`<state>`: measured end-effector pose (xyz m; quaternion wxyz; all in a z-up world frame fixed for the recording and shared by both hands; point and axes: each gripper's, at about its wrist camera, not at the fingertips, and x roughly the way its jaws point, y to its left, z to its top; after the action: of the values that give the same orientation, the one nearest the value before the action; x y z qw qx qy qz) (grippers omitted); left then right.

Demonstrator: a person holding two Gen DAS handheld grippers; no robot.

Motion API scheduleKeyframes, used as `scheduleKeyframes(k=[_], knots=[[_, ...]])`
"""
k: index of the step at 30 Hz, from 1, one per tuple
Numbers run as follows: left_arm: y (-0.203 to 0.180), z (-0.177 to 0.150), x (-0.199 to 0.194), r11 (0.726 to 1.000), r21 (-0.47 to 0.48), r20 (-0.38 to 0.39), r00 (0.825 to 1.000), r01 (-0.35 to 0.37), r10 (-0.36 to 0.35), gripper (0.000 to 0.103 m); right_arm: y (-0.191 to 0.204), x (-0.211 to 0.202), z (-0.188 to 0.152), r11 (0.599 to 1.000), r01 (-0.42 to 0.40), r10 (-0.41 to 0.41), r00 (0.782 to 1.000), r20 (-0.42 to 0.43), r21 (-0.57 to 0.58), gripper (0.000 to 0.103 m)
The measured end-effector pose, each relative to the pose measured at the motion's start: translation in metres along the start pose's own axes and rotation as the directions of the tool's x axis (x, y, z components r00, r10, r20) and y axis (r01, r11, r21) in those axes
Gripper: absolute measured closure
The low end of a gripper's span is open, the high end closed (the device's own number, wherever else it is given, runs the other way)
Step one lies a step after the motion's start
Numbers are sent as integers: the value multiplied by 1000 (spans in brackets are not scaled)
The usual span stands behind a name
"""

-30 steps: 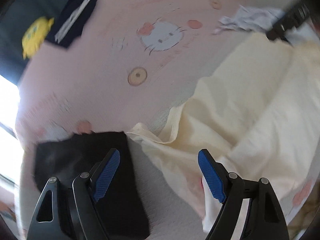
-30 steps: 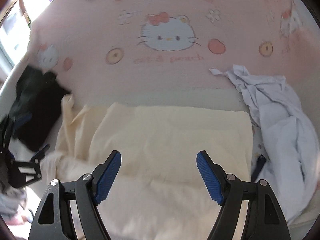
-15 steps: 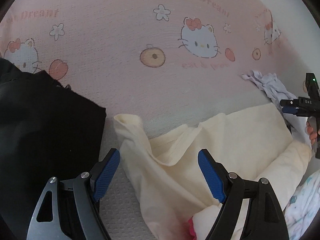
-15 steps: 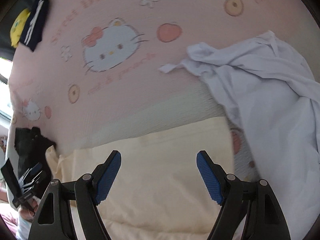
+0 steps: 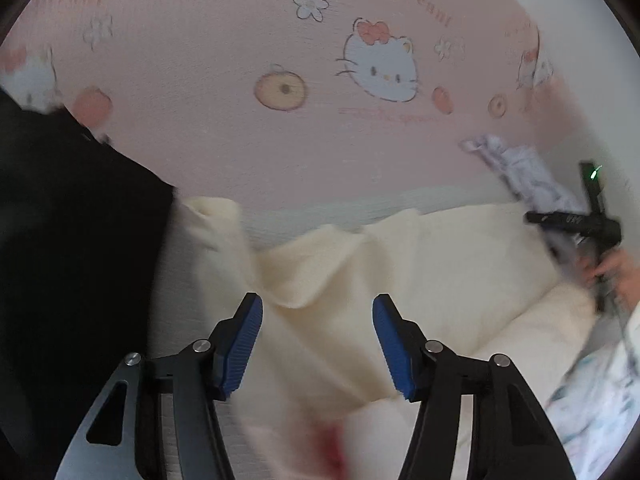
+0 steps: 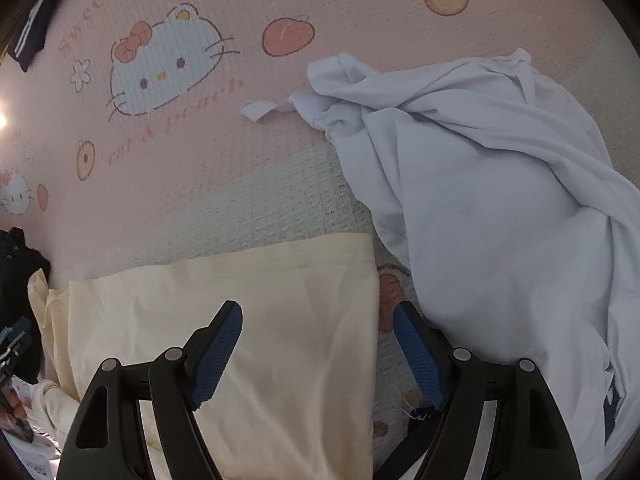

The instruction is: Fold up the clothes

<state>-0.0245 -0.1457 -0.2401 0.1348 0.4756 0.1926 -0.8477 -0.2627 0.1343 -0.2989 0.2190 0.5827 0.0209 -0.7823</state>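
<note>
A cream yellow garment (image 5: 440,256) lies partly folded on the pink cartoon-print bed sheet (image 5: 224,60); it also shows in the right wrist view (image 6: 260,304). My left gripper (image 5: 318,344) is open and empty just above its rumpled left end, near a sleeve (image 5: 212,220). My right gripper (image 6: 318,356) is open and empty over the garment's right edge. The right gripper also shows at the far right of the left wrist view (image 5: 576,228).
A black garment (image 5: 72,248) lies left of the cream one. A crumpled white garment (image 6: 500,200) lies to its right. A dark striped garment (image 6: 30,36) lies at the far left of the sheet (image 6: 360,0).
Both grippers have swung and come down closer to the cream garment. The left one now sits over its left end, the right one over its right edge. Both stay open.
</note>
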Motion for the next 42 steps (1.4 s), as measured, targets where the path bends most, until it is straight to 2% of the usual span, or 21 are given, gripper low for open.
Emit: scheduleKeyframes(k=[2,6,7,12,16,18,21,23,25,26,28,29,31,32,33,34,37,39,42], knots=[[1,0,8,999,-25,-2,999,-32,32,48,0,-3,0,998,-57,57,998,6,20,25],[26,-8,9,984,-168,31,997,-58,64,48,-2,-8,-2,991,-128,126,991,35,46,26],[30,-12,8,981,-180,41,995,-78,86,48,-4,-7,-3,989,-136,134,990,39,57,26],[39,-17,11,982,-170,62,994,-81,93,49,-11,1,-5,992,-105,103,994,34,72,26],[63,-10,8,965,-206,66,981,-165,182,72,-16,5,-4,991,-110,107,993,45,74,26],[72,-3,7,963,-212,66,981,-164,181,75,-19,4,-5,990,-120,116,991,60,72,25],[71,5,11,969,-158,55,978,-191,202,76,-18,6,-1,991,-113,109,992,68,71,25],[72,8,16,972,-166,38,984,-163,172,76,-13,8,1,994,-95,92,994,66,53,25],[74,13,27,975,-209,-23,997,-80,77,76,-6,9,0,998,-59,59,997,57,7,26],[75,14,30,972,-230,-46,998,-45,35,76,-1,9,-1,999,-32,33,998,50,-24,26],[70,16,29,966,-257,-60,998,-13,-2,76,5,9,-2,999,-8,10,999,50,-35,27],[66,17,26,968,-252,-46,999,-21,9,76,7,10,-2,999,4,-1,999,50,-41,33],[60,22,22,967,-233,-35,994,-104,99,78,15,11,-2,994,80,-75,996,56,-78,57],[62,24,24,961,-250,-37,993,-118,112,79,19,11,-3,987,126,-120,991,62,-103,75],[65,27,27,955,-271,-49,993,-119,109,84,22,11,-3,982,147,-140,988,69,-119,86],[68,30,31,949,-289,-64,992,-125,111,92,24,10,-3,981,155,-147,986,75,-117,93],[70,45,35,934,-284,-77,976,-216,202,93,23,8,-3,970,224,-216,972,91,-97,95],[74,55,35,922,-311,-91,973,-231,213,93,15,4,-1,953,295,-287,952,110,-71,99],[77,69,39,914,-313,-121,966,-256,229,93,-11,-3,0,974,226,-226,970,85,15,99]])
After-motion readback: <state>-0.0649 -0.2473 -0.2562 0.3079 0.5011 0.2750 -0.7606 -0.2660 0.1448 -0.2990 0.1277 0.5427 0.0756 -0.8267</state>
